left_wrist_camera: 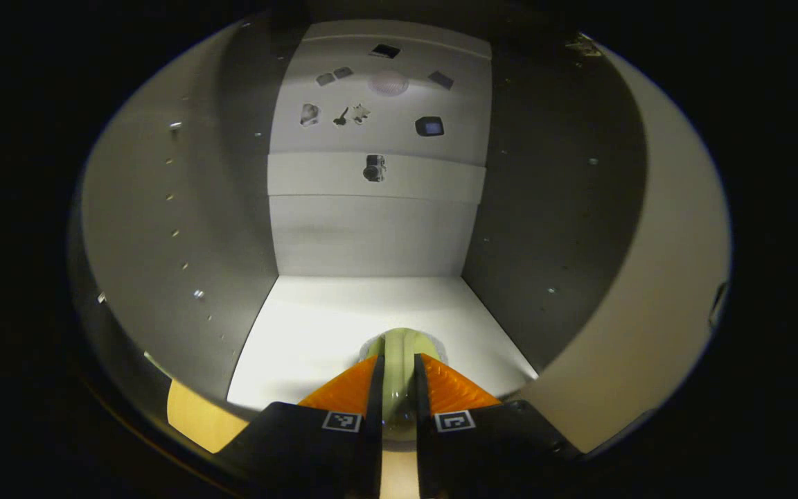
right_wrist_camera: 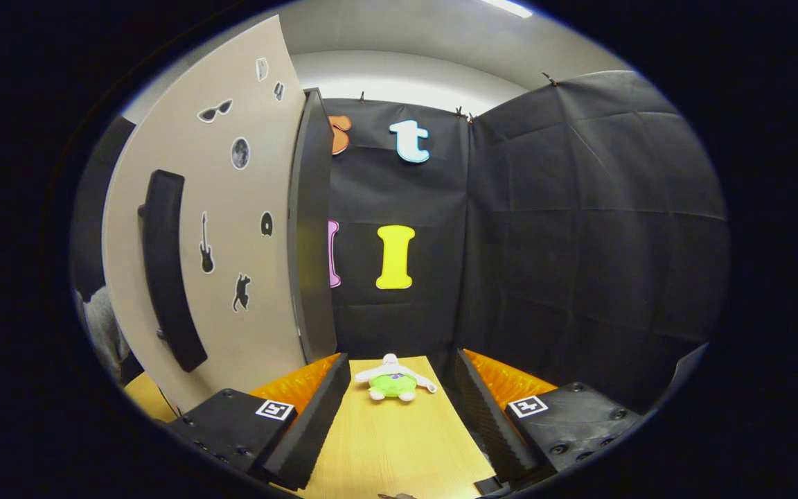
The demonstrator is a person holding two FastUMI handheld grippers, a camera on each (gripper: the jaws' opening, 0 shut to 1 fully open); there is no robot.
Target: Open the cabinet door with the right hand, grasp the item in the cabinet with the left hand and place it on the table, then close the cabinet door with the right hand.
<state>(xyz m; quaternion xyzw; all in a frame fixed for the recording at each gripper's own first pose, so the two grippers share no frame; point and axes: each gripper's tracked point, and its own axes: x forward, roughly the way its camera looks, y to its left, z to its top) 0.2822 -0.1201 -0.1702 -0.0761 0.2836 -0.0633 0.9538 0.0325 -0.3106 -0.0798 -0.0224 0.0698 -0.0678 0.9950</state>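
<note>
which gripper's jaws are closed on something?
The left gripper, jaws clamped on a pale green item inside the cabinet. The right gripper is open, holding nothing.

An open cabinet door [right_wrist_camera: 233, 229] stands beside a wooden table [right_wrist_camera: 392, 443] in a black-walled booth.

The right gripper [right_wrist_camera: 396, 409] sits low in the right gripper view, its two fingers spread wide apart with nothing between them. Just beyond them a small white and green plush toy [right_wrist_camera: 393, 379] lies on the table. To the left, the pale door carries a long dark handle [right_wrist_camera: 167, 270] and several dark stickers [right_wrist_camera: 206, 242].
</note>
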